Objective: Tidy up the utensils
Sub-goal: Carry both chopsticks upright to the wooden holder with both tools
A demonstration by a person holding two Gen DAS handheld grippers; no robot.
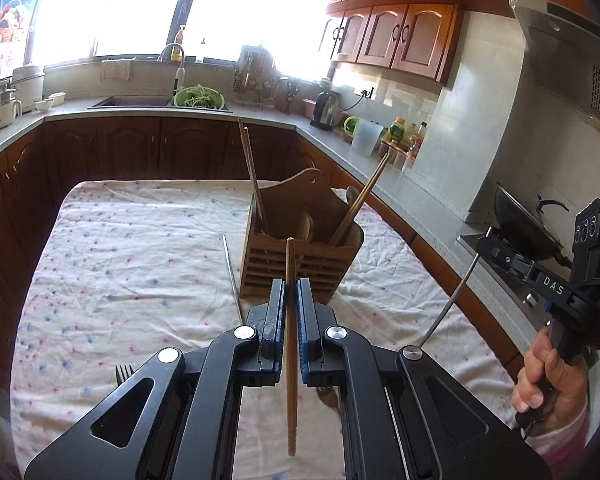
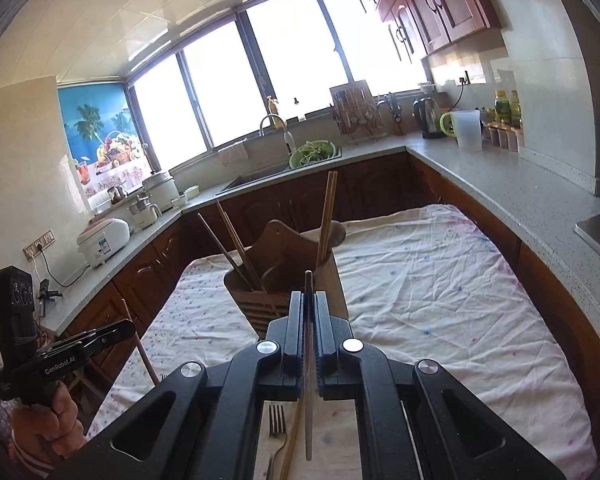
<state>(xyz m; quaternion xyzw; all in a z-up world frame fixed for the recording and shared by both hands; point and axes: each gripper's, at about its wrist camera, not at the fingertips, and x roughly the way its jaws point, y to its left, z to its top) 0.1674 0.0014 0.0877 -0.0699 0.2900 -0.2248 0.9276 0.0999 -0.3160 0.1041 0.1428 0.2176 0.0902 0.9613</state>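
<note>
- While both claws hang over the cloth-covered table (image 1: 112,240), my left claw (image 1: 290,300) is clamped tight on a wooden chopstick (image 1: 291,360), which runs up the lower middle of the left view, passing between the pads.
- My right claw (image 2: 309,312) is pinched just as tight on a thin metal chopstick (image 2: 309,380), its tip poking above the pads at the centre of the right view.
- Ahead of both, mid-frame, stands the wooden holder (image 1: 300,248), already carrying a few chopsticks that lean out of its compartments, and what looks like a spoon.
- On the cloth, another metal chopstick (image 1: 233,276) lies just left of the holder in the left view, and a fork (image 2: 277,428) lies at the bottom of the right view beside a further wooden stick.
- Handling, as I judge it: both sticks are light and stiff. The wooden one has some grain for the pads to bite. The metal one is smooth and likely to swivel or slip, so a hold near its middle is safest.
- I reckon each stick must be tipped nearly upright before it will drop cleanly into a compartment.
</note>
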